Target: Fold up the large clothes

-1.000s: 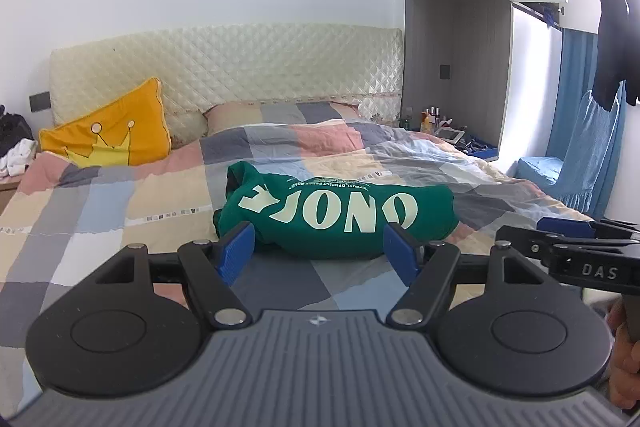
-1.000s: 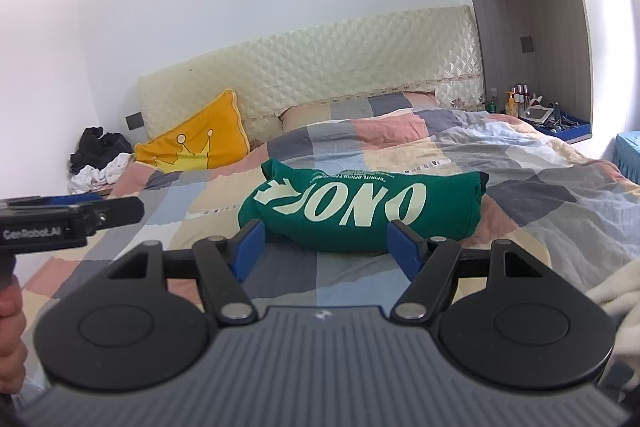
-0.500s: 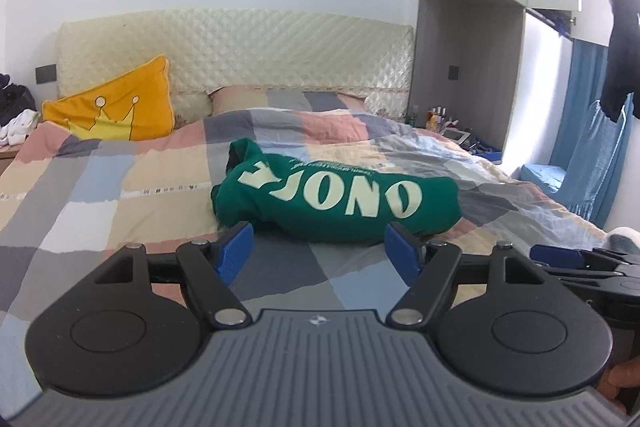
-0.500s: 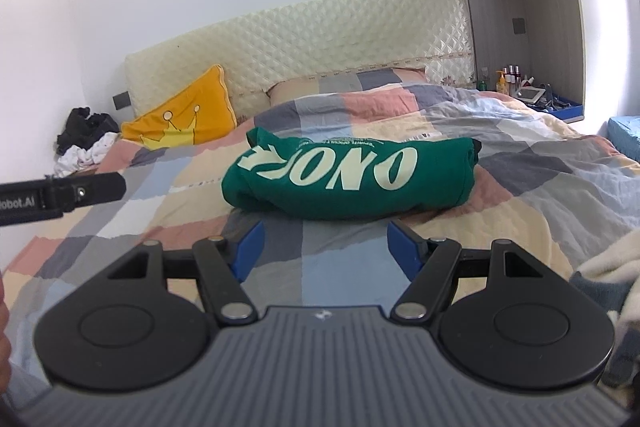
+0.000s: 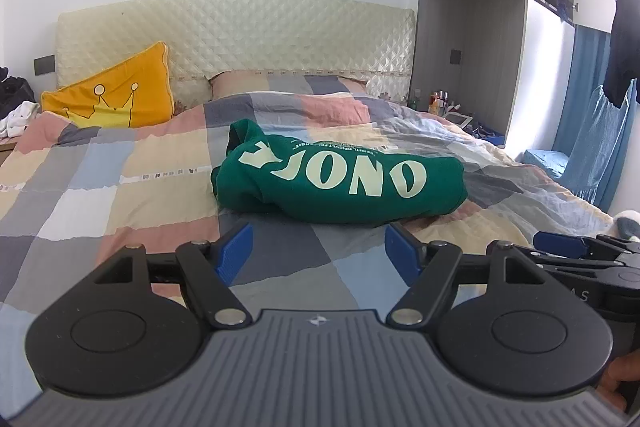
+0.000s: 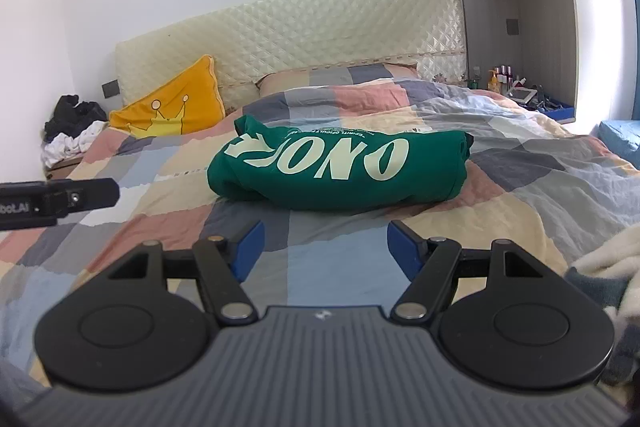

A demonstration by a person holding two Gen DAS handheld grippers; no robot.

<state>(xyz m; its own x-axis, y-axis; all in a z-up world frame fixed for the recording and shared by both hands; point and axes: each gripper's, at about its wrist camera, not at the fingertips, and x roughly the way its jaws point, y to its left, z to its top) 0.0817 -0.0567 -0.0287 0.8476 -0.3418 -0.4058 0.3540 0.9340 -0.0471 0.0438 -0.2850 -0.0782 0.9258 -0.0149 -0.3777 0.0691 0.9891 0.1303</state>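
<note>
both grippers (image 5: 319, 254) (image 6: 322, 247) level, agape before folded sweatshirt (image 5: 340, 183).

Sweatshirt (image 5: 340, 183) lies on bed (image 5: 120, 187), pillow (image 5: 116, 95) behind-left.

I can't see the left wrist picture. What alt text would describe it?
A bundled green sweatshirt with pale lettering lies on a patchwork quilt, just beyond the open, empty left gripper. A yellow crown cushion leans on the headboard; the right gripper shows at the right edge.
</note>
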